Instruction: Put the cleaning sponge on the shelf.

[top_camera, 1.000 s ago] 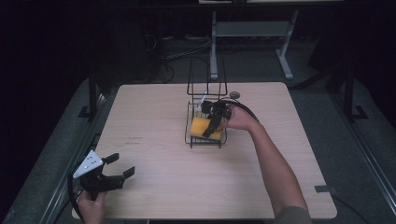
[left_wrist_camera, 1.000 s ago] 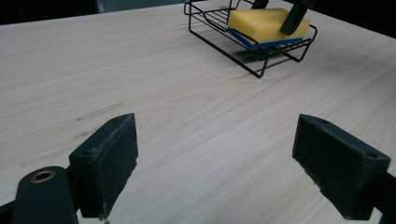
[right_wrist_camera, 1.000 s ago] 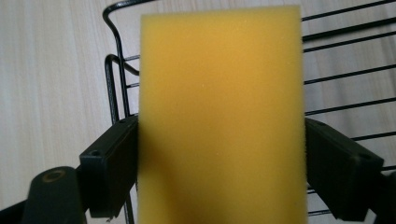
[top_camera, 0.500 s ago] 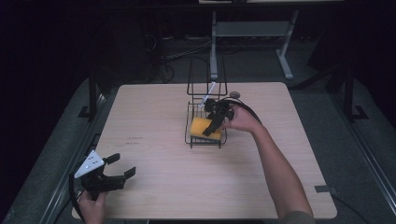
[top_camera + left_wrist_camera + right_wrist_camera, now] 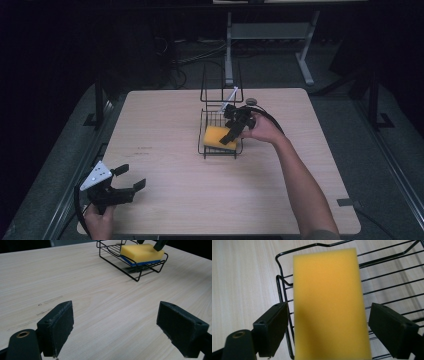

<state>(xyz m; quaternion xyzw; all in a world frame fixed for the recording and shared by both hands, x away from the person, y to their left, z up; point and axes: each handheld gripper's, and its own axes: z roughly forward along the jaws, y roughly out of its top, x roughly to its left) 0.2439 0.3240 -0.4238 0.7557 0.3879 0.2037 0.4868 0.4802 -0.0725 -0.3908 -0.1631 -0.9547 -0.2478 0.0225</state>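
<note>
A yellow sponge (image 5: 215,136) with a blue underside (image 5: 141,252) lies flat in a low black wire basket (image 5: 220,153) near the table's middle. My right gripper (image 5: 231,132) hovers just over the sponge (image 5: 329,302), open, one jaw on each side with a gap between each jaw and the sponge. The basket's rim (image 5: 279,287) runs beneath the jaws. My left gripper (image 5: 131,176) is held open above the table's front left corner, nothing between its jaws (image 5: 115,325), pointing toward the basket (image 5: 130,272).
The basket has a tall wire back (image 5: 220,82) with a white stick (image 5: 232,95) leaning in it. A small dark round object (image 5: 251,101) sits behind the basket. The wooden table (image 5: 165,125) is bare to the left and front.
My right hand and gripper have shifted slightly over the basket; the sponge stays in place. The left gripper has barely moved.
</note>
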